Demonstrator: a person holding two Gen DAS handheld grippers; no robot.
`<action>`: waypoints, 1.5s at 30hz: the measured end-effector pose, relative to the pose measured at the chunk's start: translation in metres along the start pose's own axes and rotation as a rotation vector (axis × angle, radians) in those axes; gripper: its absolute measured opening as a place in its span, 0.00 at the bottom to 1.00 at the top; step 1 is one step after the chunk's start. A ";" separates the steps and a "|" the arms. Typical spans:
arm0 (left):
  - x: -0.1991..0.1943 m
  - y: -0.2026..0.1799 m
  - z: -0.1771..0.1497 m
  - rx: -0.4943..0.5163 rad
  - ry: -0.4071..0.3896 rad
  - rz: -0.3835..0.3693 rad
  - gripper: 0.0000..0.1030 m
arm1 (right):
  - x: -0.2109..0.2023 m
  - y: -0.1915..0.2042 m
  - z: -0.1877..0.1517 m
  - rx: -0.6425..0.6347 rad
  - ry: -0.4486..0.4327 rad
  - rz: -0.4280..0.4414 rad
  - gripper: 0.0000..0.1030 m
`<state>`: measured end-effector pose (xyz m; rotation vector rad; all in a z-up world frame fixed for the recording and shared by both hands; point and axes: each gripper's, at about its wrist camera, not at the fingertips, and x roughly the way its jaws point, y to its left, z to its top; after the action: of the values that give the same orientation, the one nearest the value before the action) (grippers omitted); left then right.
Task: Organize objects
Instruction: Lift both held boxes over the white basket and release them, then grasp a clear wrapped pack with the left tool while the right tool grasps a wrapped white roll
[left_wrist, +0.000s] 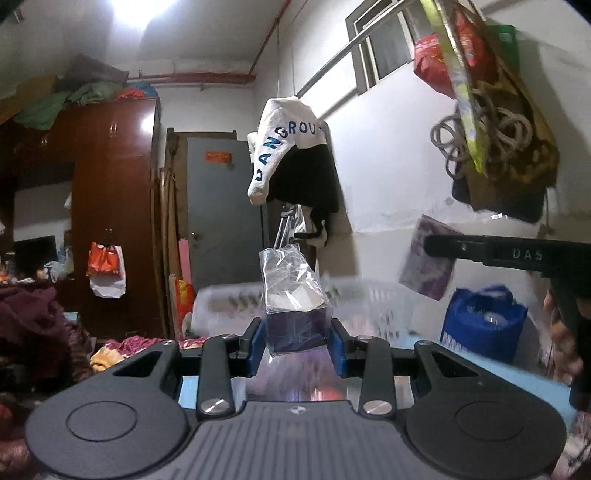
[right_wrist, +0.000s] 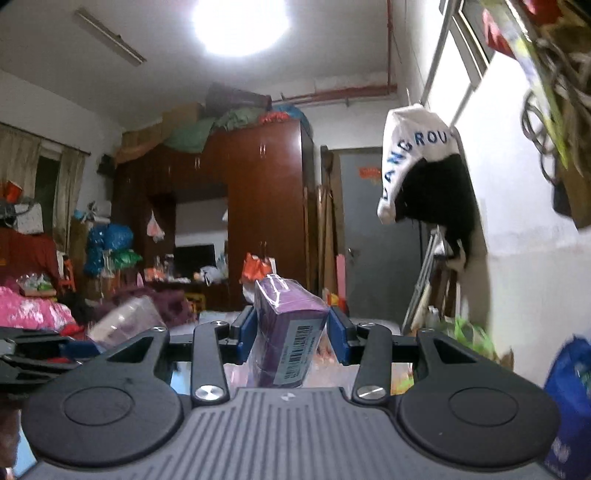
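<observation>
My left gripper (left_wrist: 296, 341) is shut on a purple pack in clear plastic wrap (left_wrist: 295, 306), held up in the air. My right gripper (right_wrist: 290, 332) is shut on a second purple pack with a barcode label (right_wrist: 290, 328), also lifted. In the left wrist view the right gripper (left_wrist: 428, 245) reaches in from the right with its purple pack (left_wrist: 428, 266) hanging from it. In the right wrist view the left gripper (right_wrist: 79, 347) shows at the left edge with its blurred pack (right_wrist: 125, 321).
A white plastic basket (left_wrist: 369, 302) sits ahead, above a light blue surface (left_wrist: 480, 369). A blue bag (left_wrist: 484, 321) stands at the right by the wall. White and black clothes (left_wrist: 291, 155) hang from a rail. A brown wardrobe (right_wrist: 266, 206) and grey door (left_wrist: 221, 206) stand behind.
</observation>
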<state>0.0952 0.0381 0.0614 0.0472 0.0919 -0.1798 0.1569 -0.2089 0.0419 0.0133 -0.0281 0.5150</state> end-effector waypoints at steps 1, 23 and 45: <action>0.012 0.002 0.013 -0.012 0.010 -0.009 0.39 | 0.014 -0.004 0.010 -0.006 -0.003 0.008 0.44; 0.040 0.019 -0.007 -0.076 0.164 0.136 0.86 | 0.023 -0.068 -0.043 0.164 0.242 0.049 1.00; 0.077 0.031 -0.049 -0.133 0.315 0.204 0.85 | 0.071 -0.047 -0.098 0.174 0.615 0.156 0.69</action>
<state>0.1716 0.0574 0.0062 -0.0486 0.4109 0.0394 0.2442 -0.2130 -0.0546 0.0227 0.6214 0.6589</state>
